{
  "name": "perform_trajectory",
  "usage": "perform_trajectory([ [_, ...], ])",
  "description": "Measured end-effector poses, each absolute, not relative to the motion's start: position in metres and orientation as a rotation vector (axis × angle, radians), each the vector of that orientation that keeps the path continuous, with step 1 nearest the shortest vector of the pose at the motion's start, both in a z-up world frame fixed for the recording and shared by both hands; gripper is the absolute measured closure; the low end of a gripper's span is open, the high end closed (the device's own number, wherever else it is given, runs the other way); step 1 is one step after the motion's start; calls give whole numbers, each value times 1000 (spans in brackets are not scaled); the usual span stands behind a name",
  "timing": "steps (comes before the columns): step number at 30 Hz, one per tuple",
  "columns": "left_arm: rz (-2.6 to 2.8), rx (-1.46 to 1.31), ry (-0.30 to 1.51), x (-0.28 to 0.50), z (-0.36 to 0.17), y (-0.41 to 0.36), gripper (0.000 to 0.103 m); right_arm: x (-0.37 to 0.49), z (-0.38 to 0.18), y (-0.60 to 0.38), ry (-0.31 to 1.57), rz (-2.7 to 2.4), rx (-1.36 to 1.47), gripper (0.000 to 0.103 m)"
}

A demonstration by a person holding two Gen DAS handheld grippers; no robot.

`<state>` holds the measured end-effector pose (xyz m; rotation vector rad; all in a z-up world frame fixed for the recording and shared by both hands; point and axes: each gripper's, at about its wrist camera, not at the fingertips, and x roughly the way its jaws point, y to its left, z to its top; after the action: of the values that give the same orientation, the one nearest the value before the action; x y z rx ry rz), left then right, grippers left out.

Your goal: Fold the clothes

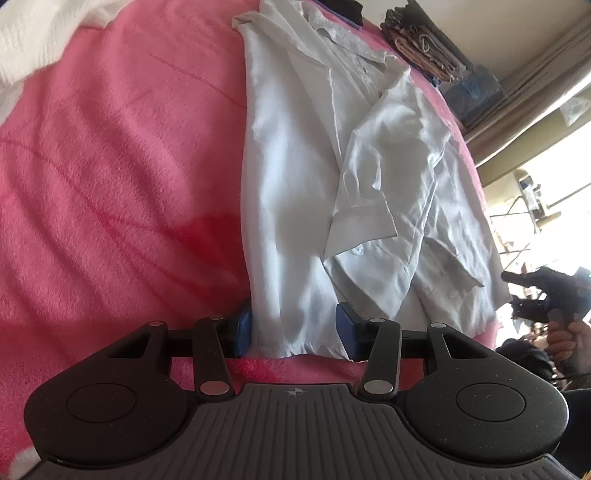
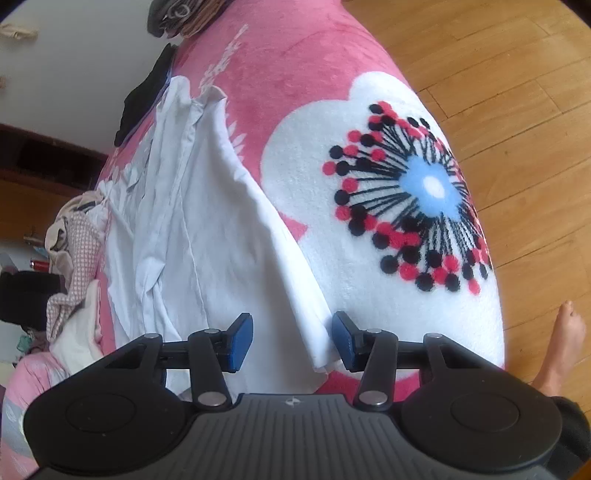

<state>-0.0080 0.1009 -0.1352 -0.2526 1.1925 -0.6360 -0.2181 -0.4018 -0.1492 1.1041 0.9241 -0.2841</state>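
Note:
A white shirt (image 1: 295, 166) lies flat on the pink fleece blanket (image 1: 110, 166), with its short sleeves (image 1: 373, 177) folded in over the body. My left gripper (image 1: 293, 332) is open at the near hem, the hem's left corner lying between its blue pads (image 1: 347, 328) without being pinched. In the right wrist view the same shirt (image 2: 207, 240) runs away from me, and my right gripper (image 2: 291, 341) is open with the hem's right corner between its pads (image 2: 240, 341). The right gripper (image 1: 535, 295) also shows at the left view's right edge, held by a hand (image 1: 565, 336).
A folded patterned pile (image 1: 424, 44) and a black garment (image 2: 144, 107) sit beyond the collar. Loose clothes (image 2: 74, 240) are heaped at the bed's far side, and a white knit cloth (image 1: 37, 33) lies nearby. The wooden floor (image 2: 517, 92) and a bare foot (image 2: 565, 332) are right of the bed edge.

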Motion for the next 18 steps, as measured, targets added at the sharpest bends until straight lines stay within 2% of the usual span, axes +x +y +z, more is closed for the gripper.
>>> perform_trajectory([
  [1,-632,-231,1186,-9,-134,99,56,-218,-149,-402,922,-283,1102,53],
  [3,-625,-187,1174,-12,-133,95,72,-218,-148,-400,925,-282,1079,60],
  [5,-617,-161,1174,-15,-133,93,84,-219,-149,-397,927,-275,1084,89],
  [6,-617,-170,1178,-15,-134,93,90,-220,-149,-395,929,-272,1087,92],
  [7,-619,-180,1182,-15,-134,94,91,-220,-150,-394,930,-269,1089,94],
  [11,-643,-207,1194,-15,-135,95,89,-222,-153,-390,930,-259,1115,95],
  [14,-647,-271,1191,-13,-135,103,68,-221,-151,-388,913,-236,1146,93],
  [18,-620,-338,1186,-6,-136,111,62,-220,-150,-388,913,-248,1124,93],
])
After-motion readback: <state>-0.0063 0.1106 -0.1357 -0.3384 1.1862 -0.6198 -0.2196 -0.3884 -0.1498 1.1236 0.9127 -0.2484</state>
